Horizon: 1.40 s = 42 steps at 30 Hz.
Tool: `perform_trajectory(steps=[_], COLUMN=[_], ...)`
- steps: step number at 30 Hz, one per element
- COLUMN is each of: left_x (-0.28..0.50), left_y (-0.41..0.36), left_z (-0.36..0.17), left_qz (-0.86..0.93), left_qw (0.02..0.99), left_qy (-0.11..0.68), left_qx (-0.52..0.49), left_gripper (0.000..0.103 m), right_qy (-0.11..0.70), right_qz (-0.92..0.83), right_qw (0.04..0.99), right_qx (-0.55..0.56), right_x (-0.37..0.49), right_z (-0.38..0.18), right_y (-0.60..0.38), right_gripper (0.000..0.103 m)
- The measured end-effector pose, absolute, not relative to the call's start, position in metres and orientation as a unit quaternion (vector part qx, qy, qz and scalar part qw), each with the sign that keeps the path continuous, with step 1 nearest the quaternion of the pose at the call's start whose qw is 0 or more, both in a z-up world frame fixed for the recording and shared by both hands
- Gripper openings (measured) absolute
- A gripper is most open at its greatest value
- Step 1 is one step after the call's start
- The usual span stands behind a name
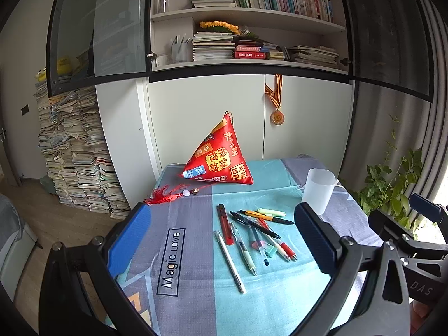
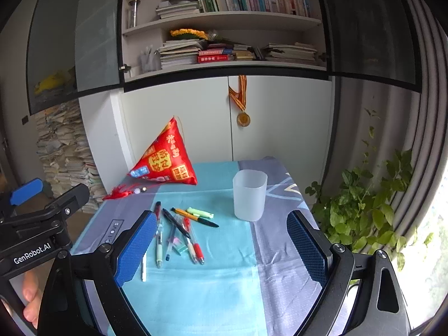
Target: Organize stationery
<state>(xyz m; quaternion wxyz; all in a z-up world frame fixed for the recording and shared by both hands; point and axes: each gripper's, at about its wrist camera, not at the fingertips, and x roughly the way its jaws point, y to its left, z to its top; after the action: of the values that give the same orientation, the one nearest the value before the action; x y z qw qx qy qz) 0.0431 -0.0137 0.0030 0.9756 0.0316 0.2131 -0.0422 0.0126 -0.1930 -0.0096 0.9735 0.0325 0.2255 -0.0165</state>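
Several pens lie in a loose pile (image 1: 253,235) (image 2: 182,231) on the blue and grey cloth, among them a white pen (image 1: 229,261), a red utility knife (image 1: 224,224), a black and orange pen (image 1: 266,217) (image 2: 194,217) and a pale green highlighter (image 1: 271,212) (image 2: 200,212). A frosted plastic cup (image 1: 319,190) (image 2: 249,194) stands upright to the right of the pile. My left gripper (image 1: 224,240) hovers open above the pens, nothing between its fingers. My right gripper (image 2: 222,247) is open too, just right of the pile and in front of the cup.
A red pyramid-shaped pouch (image 1: 221,154) (image 2: 165,159) with a red tassel (image 1: 165,193) sits at the table's back left. White cabinet doors with a hanging medal (image 1: 277,117) stand behind. A leafy plant (image 2: 364,204) grows at the right edge; stacked papers (image 1: 72,154) pile on the floor left.
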Motion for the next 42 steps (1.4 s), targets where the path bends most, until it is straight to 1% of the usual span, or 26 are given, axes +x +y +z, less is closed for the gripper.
perform_trajectory(steps=[4,8,10,12,14,15,16,17,18,19,20,21,22,23,26,36,42], left_x=[0.055,0.074,0.083,0.093,0.104,0.109,0.113,0.118,0.123,0.129,0.132,0.136,0.140,0.144,0.154,0.177,0.181], left_y=[-0.012,-0.002,0.003,0.007,0.009,0.008,0.007,0.006,0.005,0.004,0.002,0.002,0.001,0.002,0.002,-0.005,-0.009], left_z=[-0.006,-0.025,-0.033,-0.042,-0.054,-0.060,-0.067,-0.074,-0.081,-0.090,-0.096,-0.103,-0.109,-0.115,-0.127,-0.151,-0.158], left_qz=[-0.041,-0.035,-0.032,-0.030,-0.033,-0.036,-0.041,-0.046,-0.051,-0.057,-0.061,-0.066,-0.069,-0.070,-0.071,-0.079,-0.083], left_qw=[0.973,0.965,0.962,0.957,0.951,0.947,0.943,0.938,0.933,0.926,0.921,0.916,0.911,0.906,0.897,0.884,0.879], left_qy=[0.225,0.258,0.272,0.288,0.308,0.318,0.329,0.342,0.355,0.371,0.383,0.396,0.407,0.416,0.434,0.460,0.468], left_qx=[0.035,0.029,0.023,0.017,0.017,0.019,0.022,0.026,0.029,0.031,0.031,0.031,0.030,0.029,0.027,0.036,0.041], left_gripper=[0.101,0.100,0.097,0.094,0.089,0.084,0.076,0.072,0.064,0.057,0.054,0.048,0.044,0.043,0.041,0.040,0.034], right_qy=[0.239,0.277,0.290,0.300,0.313,0.321,0.332,0.344,0.354,0.366,0.378,0.387,0.396,0.403,0.422,0.472,0.488], right_qz=[-0.015,0.006,0.012,0.014,0.016,0.019,0.023,0.029,0.034,0.040,0.046,0.050,0.055,0.058,0.061,0.063,0.057], right_qw=[0.970,0.960,0.956,0.953,0.949,0.946,0.942,0.937,0.933,0.928,0.923,0.919,0.915,0.912,0.903,0.878,0.870], right_qx=[0.031,0.043,0.046,0.044,0.043,0.044,0.045,0.047,0.049,0.052,0.055,0.056,0.056,0.056,0.050,0.051,0.044], right_x=[0.023,0.040,0.048,0.056,0.065,0.070,0.076,0.082,0.087,0.092,0.099,0.104,0.109,0.114,0.128,0.160,0.170], right_z=[-0.016,-0.028,-0.035,-0.042,-0.050,-0.054,-0.059,-0.065,-0.070,-0.075,-0.081,-0.086,-0.091,-0.095,-0.108,-0.143,-0.157], right_y=[-0.192,-0.191,-0.189,-0.187,-0.185,-0.184,-0.183,-0.182,-0.181,-0.180,-0.178,-0.177,-0.176,-0.174,-0.170,-0.170,-0.172], right_gripper=[0.094,0.094,0.094,0.088,0.077,0.074,0.066,0.058,0.054,0.047,0.041,0.040,0.036,0.035,0.034,0.034,0.034])
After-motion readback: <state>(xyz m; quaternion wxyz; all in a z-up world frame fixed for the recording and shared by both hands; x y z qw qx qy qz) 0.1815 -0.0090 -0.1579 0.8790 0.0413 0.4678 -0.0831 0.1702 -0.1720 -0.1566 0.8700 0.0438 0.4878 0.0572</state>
